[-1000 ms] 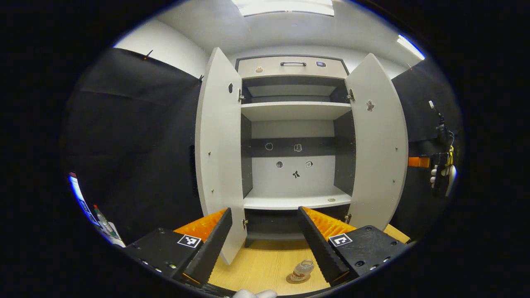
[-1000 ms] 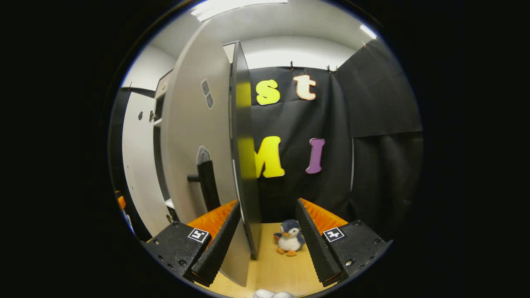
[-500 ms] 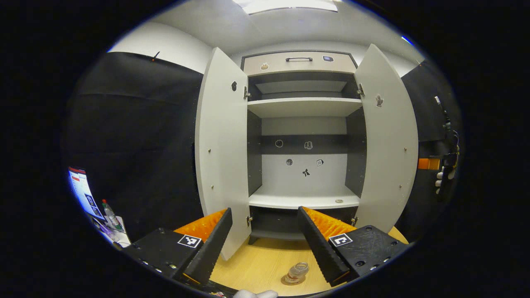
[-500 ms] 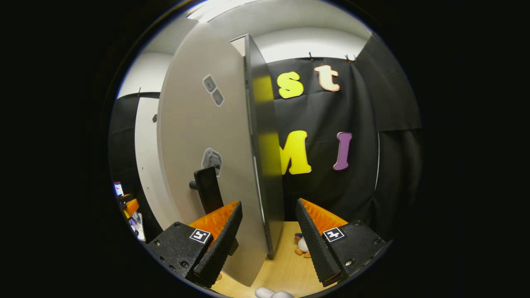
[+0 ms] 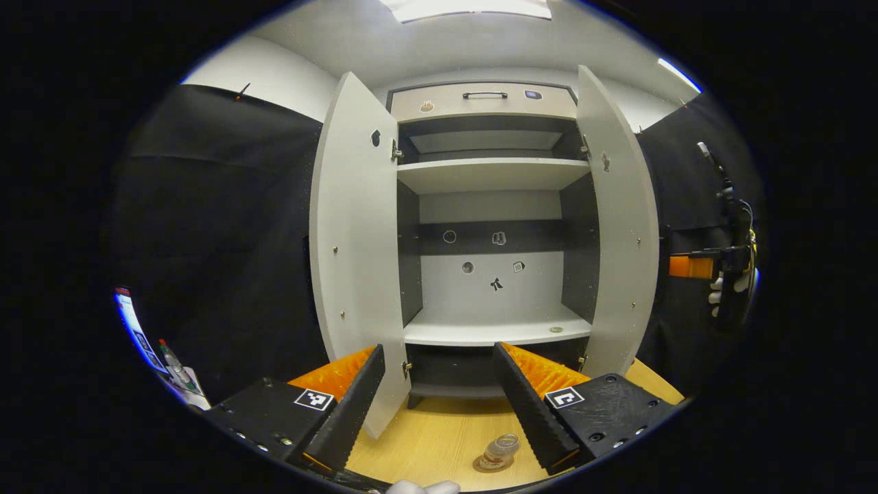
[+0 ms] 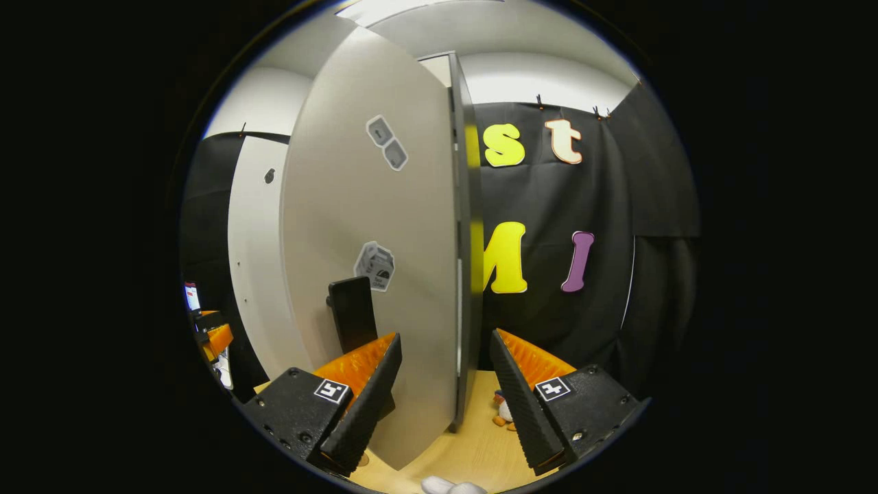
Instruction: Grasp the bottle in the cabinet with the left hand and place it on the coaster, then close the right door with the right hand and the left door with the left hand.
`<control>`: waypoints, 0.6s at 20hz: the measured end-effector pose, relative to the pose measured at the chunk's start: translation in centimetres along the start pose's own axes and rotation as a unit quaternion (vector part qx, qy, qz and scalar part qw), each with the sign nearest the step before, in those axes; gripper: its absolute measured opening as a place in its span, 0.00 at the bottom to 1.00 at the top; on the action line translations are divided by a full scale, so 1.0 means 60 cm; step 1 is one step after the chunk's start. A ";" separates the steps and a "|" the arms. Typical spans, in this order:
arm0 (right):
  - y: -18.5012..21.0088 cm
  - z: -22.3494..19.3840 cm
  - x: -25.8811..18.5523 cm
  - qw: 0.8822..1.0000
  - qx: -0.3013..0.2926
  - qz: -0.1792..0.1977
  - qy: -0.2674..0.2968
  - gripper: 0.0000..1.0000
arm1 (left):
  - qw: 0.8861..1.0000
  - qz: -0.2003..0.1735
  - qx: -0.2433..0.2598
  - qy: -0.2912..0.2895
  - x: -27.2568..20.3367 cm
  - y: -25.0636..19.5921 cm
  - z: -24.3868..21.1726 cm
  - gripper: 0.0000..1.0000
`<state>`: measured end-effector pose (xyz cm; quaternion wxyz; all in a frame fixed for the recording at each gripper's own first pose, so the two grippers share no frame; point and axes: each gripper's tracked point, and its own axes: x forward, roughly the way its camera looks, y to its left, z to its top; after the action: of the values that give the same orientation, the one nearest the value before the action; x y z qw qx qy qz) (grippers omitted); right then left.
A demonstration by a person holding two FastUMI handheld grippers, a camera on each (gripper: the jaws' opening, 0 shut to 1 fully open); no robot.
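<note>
Door edge between open fingers: in the right gripper view the right gripper (image 6: 446, 384) stands wide, its two fingers straddling the free edge of the cabinet's right door (image 6: 384, 226), which runs upright from table to ceiling; neither finger can be seen pressing on the panel, and the door's dark handle (image 6: 352, 312) sits on the face just left of the near finger. The right door lies dead ahead of this gripper, and swinging it shut looks like the step in hand. In the left gripper view the left gripper (image 5: 439, 405) hangs back, wide and empty, facing the cabinet (image 5: 490, 206), whose shelves look bare, with the left door (image 5: 353, 240) open to the left. The bottle (image 5: 502, 449) already stands on the coaster (image 5: 485, 466) on the wooden table (image 5: 432, 439), near and just left of that gripper's right finger
</note>
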<state>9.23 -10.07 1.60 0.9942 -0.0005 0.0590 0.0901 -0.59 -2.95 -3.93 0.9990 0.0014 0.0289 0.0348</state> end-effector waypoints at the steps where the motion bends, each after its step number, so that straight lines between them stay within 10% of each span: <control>1: 0.014 -0.001 0.006 1.000 0.002 -0.001 0.002 0.81 | 1.000 -0.007 0.003 0.001 0.002 0.005 -0.002 0.96; 12: 0.153 -0.034 0.058 1.000 0.019 0.000 0.003 0.82 | 0.999 -0.040 -0.004 -0.007 -0.001 0.075 -0.010 0.96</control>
<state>10.73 -0.45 -0.76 0.9939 0.0176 0.0641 0.0885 -1.02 1.51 -4.50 0.9997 -0.0035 0.0217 -0.0047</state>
